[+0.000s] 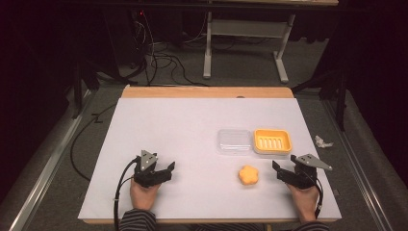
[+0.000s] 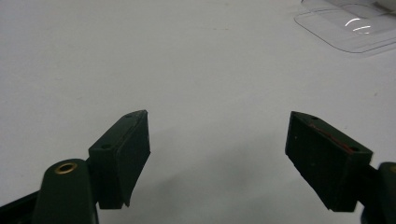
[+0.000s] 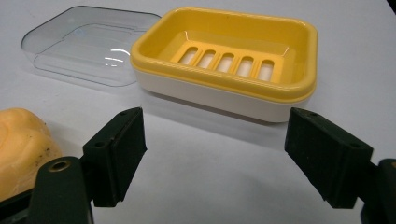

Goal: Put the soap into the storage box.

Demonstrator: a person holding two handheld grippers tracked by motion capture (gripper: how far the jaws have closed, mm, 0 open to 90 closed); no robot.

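Observation:
An orange flower-shaped soap [image 1: 248, 174] lies on the white table, right of centre; it fills the lower left corner [image 3: 21, 144] of the right gripper view. Behind it stands a yellow soap dish [image 1: 273, 141] on a white base [image 3: 224, 53], empty, with a slotted floor. Its clear lid [image 1: 234, 141] lies beside it to the left [image 3: 88, 44]. My right gripper [image 1: 282, 172] rests open just right of the soap, nothing between its jaws [image 3: 215, 156]. My left gripper [image 1: 165, 171] sits open at the front left over bare table [image 2: 217, 156], the lid's corner [image 2: 355, 28] far off.
The white sheet [image 1: 192, 130] covers a wooden table with its far edge [image 1: 207, 91] exposed. A crumpled bit of paper [image 1: 322, 141] lies on the floor to the right. Cables and a metal stand [image 1: 245, 43] are beyond the table.

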